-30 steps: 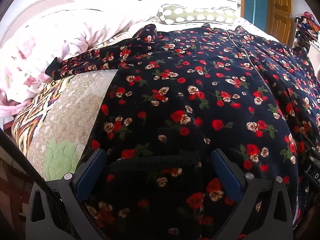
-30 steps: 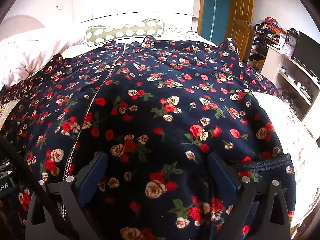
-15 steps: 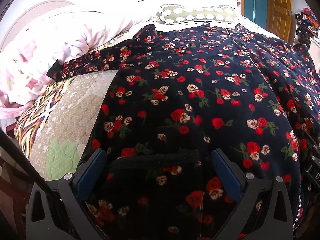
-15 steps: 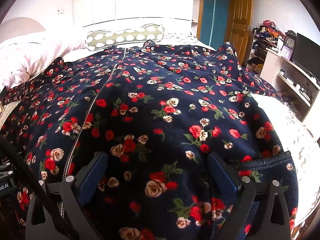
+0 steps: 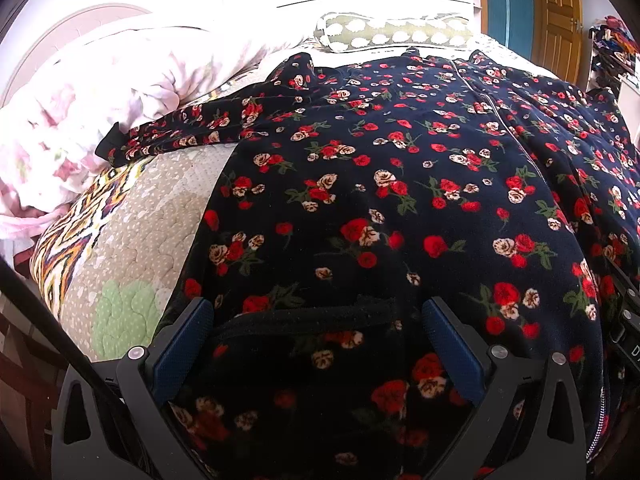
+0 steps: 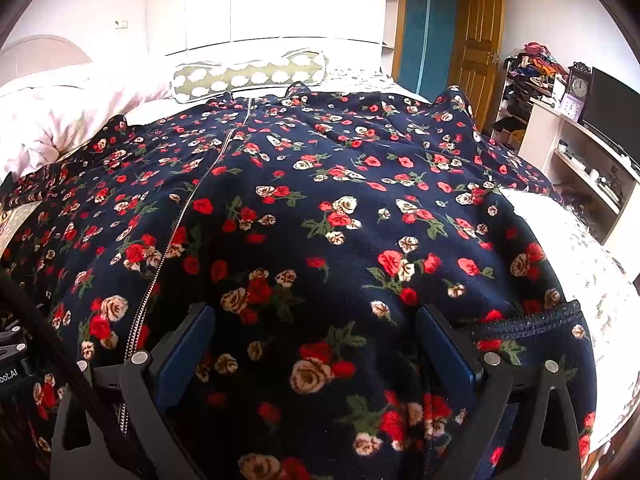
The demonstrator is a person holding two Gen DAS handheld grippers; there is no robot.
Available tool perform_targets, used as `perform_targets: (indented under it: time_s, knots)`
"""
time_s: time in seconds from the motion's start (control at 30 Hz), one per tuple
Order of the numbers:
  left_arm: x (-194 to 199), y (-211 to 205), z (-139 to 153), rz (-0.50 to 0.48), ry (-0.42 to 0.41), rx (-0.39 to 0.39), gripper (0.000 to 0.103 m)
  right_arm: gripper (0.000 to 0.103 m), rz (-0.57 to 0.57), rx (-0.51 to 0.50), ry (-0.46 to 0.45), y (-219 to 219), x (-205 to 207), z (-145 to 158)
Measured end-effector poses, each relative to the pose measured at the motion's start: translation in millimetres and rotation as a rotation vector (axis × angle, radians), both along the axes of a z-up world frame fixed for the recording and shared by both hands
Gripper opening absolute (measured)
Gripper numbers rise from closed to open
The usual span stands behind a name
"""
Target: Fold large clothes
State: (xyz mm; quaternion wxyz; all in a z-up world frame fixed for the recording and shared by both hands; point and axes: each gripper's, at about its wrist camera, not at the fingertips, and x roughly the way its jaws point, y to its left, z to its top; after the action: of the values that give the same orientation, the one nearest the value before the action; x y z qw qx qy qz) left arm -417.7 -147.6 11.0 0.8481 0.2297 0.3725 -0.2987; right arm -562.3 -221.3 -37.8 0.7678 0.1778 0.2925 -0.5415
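Observation:
A large dark navy garment (image 5: 400, 200) with red and cream roses lies spread flat on the bed, its zipper (image 6: 176, 232) running toward the far end. One sleeve (image 5: 180, 136) reaches out to the left. My left gripper (image 5: 316, 312) is open over the near left part, with a dark-edged pocket (image 5: 304, 316) between its blue fingers (image 5: 184, 344). My right gripper (image 6: 314, 314) is open over the near right part, just right of the zipper. A second pocket (image 6: 528, 326) lies beside its right finger (image 6: 444, 348).
A quilted bedspread (image 5: 132, 248) shows left of the garment, with a pink-white duvet (image 5: 100, 112) heaped at the far left. A green dotted bolster (image 6: 248, 78) lies at the bed's far end. At right stand a white shelf unit (image 6: 580, 160), a monitor and a wooden door (image 6: 476, 40).
Both views have shifted only slightly, the bed's far end sitting a little lower in frame. The garment lies as before and both grippers stay open.

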Motion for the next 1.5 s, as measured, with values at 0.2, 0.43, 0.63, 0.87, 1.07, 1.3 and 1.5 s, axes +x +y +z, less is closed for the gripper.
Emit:
perform_targets:
  time_s: [0.2,0.43,0.63,0.87,1.07,1.3,1.5]
  knots:
    - [-2,1,-1,0.002,-0.019,-0.01,0.103,0.101,-0.001,-0.001,0.0,0,0,0]
    - [-4,2,-2,-0.006,-0.029,-0.018,0.103,0.101,-0.003,-0.004,0.0,1,0,0]
    - [-6,2,-2,-0.01,-0.043,-0.018,0.103,0.101,-0.006,-0.012,0.002,2,0,-1]
    - [-10,4,-2,-0.016,-0.05,-0.018,0.103,0.101,-0.008,-0.016,0.004,3,-1,-1]
    - [-11,6,-2,-0.009,-0.046,-0.028,0.103,0.101,-0.014,-0.025,0.008,4,0,-2]
    - [-5,3,3,-0.052,0.014,0.0,0.103,0.101,-0.015,-0.028,0.009,5,0,-2]
    - [23,36,24,-0.145,0.162,-0.105,0.077,0.101,-0.011,-0.028,0.01,6,0,-3]
